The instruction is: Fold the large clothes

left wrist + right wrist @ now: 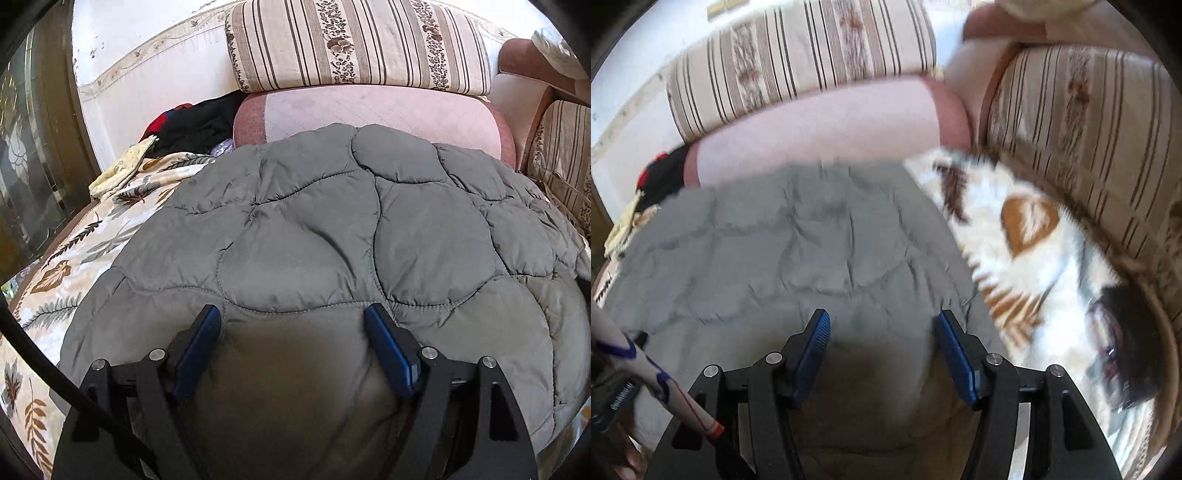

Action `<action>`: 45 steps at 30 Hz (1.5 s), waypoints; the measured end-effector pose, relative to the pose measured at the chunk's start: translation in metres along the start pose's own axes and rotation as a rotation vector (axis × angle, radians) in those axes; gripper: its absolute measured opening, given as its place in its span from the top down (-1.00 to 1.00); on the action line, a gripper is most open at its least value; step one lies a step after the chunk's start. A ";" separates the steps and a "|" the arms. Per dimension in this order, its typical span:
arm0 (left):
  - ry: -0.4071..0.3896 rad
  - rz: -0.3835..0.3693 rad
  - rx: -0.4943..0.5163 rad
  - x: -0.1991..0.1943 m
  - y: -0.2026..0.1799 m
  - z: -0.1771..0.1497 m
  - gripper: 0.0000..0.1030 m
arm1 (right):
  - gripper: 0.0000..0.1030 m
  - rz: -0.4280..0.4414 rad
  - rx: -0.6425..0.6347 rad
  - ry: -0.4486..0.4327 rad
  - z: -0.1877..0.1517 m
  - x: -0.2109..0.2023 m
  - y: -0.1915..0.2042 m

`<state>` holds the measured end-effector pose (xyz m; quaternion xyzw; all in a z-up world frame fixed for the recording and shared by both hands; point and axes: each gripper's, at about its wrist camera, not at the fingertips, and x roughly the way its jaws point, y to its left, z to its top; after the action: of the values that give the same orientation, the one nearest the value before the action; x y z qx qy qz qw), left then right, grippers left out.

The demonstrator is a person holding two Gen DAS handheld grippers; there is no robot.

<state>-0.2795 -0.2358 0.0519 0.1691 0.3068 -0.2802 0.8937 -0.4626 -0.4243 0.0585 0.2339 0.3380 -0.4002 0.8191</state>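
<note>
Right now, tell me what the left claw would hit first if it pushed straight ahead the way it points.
Most likely the grey quilted jacket: it lies spread under and ahead of the left claw, whose fingers stand open just above it. Depth is hard to judge.

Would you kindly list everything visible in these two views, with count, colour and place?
quilted jacket: one, grey, spread on the sofa seat under both tongs
leaf-print cover: one, cream and brown, beneath the jacket
striped cushions: two, beige, along the back and the right side
pink cushion: one, behind the jacket
dark clothes: a pile, black and red, back left corner
yellow cloth: one, beside that pile
dark object: one, blurred, right on the cover
left tongs: blue pads, open, over the jacket
right tongs: blue pads, open, over the jacket
</note>
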 end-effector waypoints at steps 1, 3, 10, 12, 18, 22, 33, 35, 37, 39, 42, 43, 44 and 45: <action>0.000 -0.001 0.001 0.000 0.000 0.000 -0.55 | -0.30 -0.004 -0.005 0.023 -0.002 0.008 0.001; -0.001 0.000 0.003 0.000 0.000 0.001 -0.57 | -0.34 -0.026 -0.025 0.023 -0.005 0.014 0.006; 0.003 -0.003 0.000 0.001 0.000 0.002 -0.57 | -0.37 -0.047 -0.047 0.013 -0.002 0.014 0.008; 0.006 -0.006 -0.002 0.001 0.001 0.002 -0.57 | -0.37 -0.051 -0.055 -0.034 -0.001 0.005 0.012; 0.005 -0.007 0.000 -0.001 0.002 0.002 -0.57 | -0.37 0.108 -0.200 -0.177 -0.007 -0.033 0.049; 0.006 -0.007 0.002 -0.001 0.001 0.002 -0.57 | -0.37 0.145 -0.263 -0.119 -0.018 -0.026 0.068; 0.017 -0.016 -0.019 -0.011 0.004 0.002 -0.57 | -0.49 0.145 -0.266 -0.063 -0.023 -0.014 0.068; -0.003 -0.014 -0.041 -0.024 0.009 0.000 -0.56 | -0.49 0.150 -0.260 -0.106 -0.021 -0.029 0.067; -0.014 -0.005 -0.061 -0.039 0.016 -0.006 -0.56 | -0.49 0.138 -0.261 -0.176 -0.022 -0.050 0.068; -0.007 0.010 -0.085 -0.048 0.028 -0.013 -0.56 | -0.49 0.161 -0.258 -0.190 -0.028 -0.065 0.069; 0.003 0.061 -0.109 -0.052 0.045 -0.023 -0.57 | -0.49 0.162 -0.246 -0.165 -0.044 -0.073 0.068; 0.016 0.088 -0.107 -0.049 0.050 -0.027 -0.60 | -0.49 0.160 -0.245 -0.145 -0.048 -0.071 0.068; 0.034 0.096 -0.108 -0.045 0.052 -0.030 -0.64 | -0.49 0.155 -0.241 -0.123 -0.052 -0.068 0.067; 0.060 0.078 -0.116 -0.039 0.054 -0.034 -0.65 | -0.49 0.142 -0.234 -0.088 -0.054 -0.061 0.067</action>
<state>-0.2871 -0.1619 0.0586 0.1372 0.3423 -0.2216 0.9027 -0.4557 -0.3207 0.0751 0.1426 0.3289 -0.3089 0.8810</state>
